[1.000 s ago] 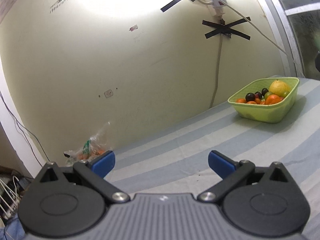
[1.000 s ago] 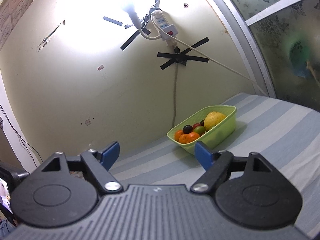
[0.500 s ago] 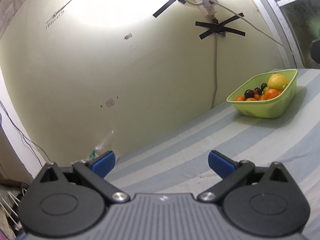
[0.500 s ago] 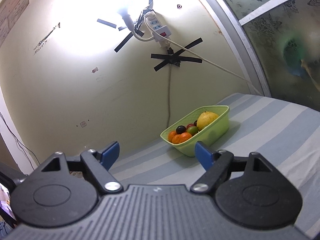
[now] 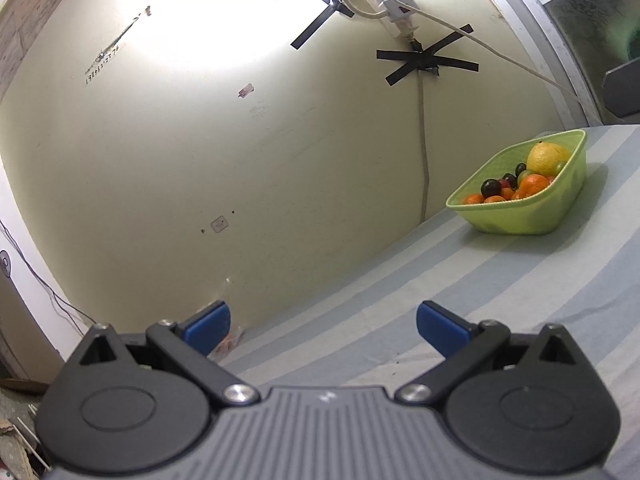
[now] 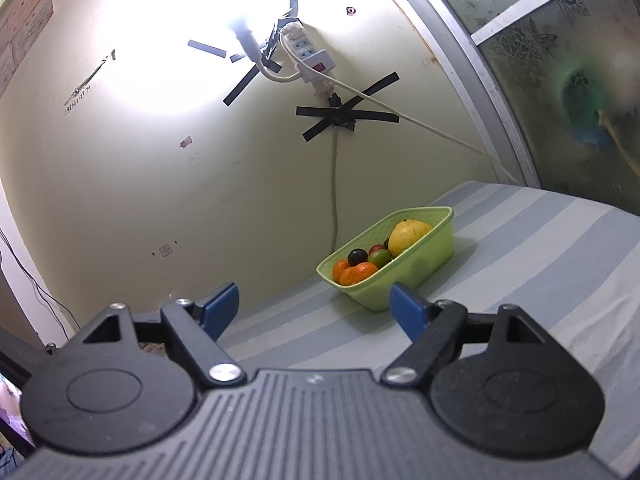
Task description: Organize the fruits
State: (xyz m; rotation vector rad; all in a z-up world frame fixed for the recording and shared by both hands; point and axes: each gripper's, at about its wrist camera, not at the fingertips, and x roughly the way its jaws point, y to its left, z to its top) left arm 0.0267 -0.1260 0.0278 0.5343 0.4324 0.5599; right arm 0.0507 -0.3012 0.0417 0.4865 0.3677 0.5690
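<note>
Left tool (image 5: 323, 325): blue fingers spread wide, nothing between them, touching nothing; hangs above striped bed sheet (image 5: 500, 304). Right tool (image 6: 314, 304): fingers likewise wide apart, empty, clear of everything. Green basket (image 6: 424, 276) rests on sheet close to yellow wall (image 6: 240, 184), well ahead of both tools; in right view it sits just beyond right fingertip. Basket holds large yellow fruit (image 6: 408, 234) at far end, oranges (image 6: 356, 272) at near end, dark plum (image 6: 357, 257) and green fruit (image 6: 380, 257) between.
</note>
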